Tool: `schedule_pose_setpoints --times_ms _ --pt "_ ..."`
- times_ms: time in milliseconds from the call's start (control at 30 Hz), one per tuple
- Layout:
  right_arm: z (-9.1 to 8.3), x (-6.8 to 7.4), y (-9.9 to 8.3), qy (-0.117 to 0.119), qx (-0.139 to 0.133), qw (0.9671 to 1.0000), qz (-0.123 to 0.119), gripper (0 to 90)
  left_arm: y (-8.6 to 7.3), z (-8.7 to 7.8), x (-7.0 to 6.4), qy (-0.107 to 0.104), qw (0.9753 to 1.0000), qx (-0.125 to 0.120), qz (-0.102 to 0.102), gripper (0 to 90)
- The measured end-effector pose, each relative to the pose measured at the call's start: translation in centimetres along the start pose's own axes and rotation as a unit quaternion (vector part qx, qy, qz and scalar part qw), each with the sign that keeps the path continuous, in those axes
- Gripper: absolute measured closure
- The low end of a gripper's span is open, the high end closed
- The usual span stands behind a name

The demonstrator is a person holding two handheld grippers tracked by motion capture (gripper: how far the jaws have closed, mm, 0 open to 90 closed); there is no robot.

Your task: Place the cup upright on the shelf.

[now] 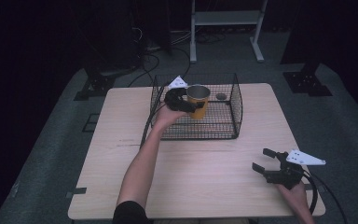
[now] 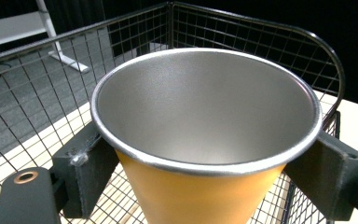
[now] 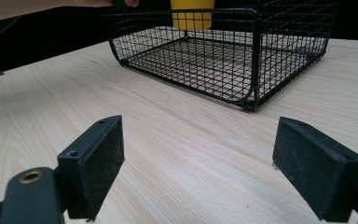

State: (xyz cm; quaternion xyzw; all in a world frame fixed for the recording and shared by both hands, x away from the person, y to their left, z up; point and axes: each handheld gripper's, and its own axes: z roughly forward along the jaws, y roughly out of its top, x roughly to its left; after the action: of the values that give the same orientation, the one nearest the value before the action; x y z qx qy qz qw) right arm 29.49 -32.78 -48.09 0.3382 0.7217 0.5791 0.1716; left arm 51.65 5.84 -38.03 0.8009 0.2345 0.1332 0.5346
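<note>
A yellow cup (image 1: 198, 101) with a bare metal inside hangs upright over the black wire basket (image 1: 235, 105) at the table's far middle. My left gripper (image 1: 193, 106) is shut on the cup just under its rim. In the left gripper view the cup (image 2: 200, 191) sits between the two black pads (image 2: 91, 170), and its silver rim stands above them. My right gripper (image 1: 263, 160) rests low at the table's near right corner, open, with nothing between its fingers. In the right gripper view the basket (image 3: 254, 60) lies ahead with the cup (image 3: 191, 16) above its far side.
A small dark round object (image 1: 221, 96) lies on the basket floor at the back right. The light wooden table (image 1: 121, 140) stands on grey carpet. A white metal stand (image 1: 226, 18) and cables lie on the floor beyond it.
</note>
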Motion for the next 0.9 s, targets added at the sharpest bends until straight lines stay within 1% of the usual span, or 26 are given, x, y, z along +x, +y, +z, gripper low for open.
schedule_pose_setpoints --times_ms 200,367,467,700,733,800,900 --pt "0.0 0.0 0.0 0.001 0.000 1.0000 0.000 15.4 -0.2 0.1 0.3 0.007 1.0000 0.003 0.002 14.2" --pt "0.0 0.0 0.0 0.001 0.000 1.0000 0.000 15.3 -0.5 0.3 0.6 0.010 0.9999 0.011 0.002 14.1" --pt "0.0 0.0 0.0 0.002 0.000 1.0000 0.000 15.3 -0.7 0.5 0.7 0.013 0.9997 0.017 0.007 14.1" --pt "0.0 0.0 0.0 0.002 0.000 1.0000 0.000 15.4 -0.9 1.0 1.0 0.014 0.9996 0.023 0.011 14.2" --pt "0.0 0.0 0.0 0.002 -0.001 1.0000 0.000 15.4 -0.9 1.2 1.2 0.009 0.9995 0.030 0.007 14.2" --pt "0.0 0.0 0.0 0.003 -0.001 1.0000 0.000 15.4 -0.8 1.4 1.3 0.007 0.9990 0.042 0.008 14.2" --pt "0.0 0.0 0.0 0.003 -0.001 1.0000 0.000 15.4 -0.6 1.7 1.3 0.006 0.9986 0.050 0.011 14.2"
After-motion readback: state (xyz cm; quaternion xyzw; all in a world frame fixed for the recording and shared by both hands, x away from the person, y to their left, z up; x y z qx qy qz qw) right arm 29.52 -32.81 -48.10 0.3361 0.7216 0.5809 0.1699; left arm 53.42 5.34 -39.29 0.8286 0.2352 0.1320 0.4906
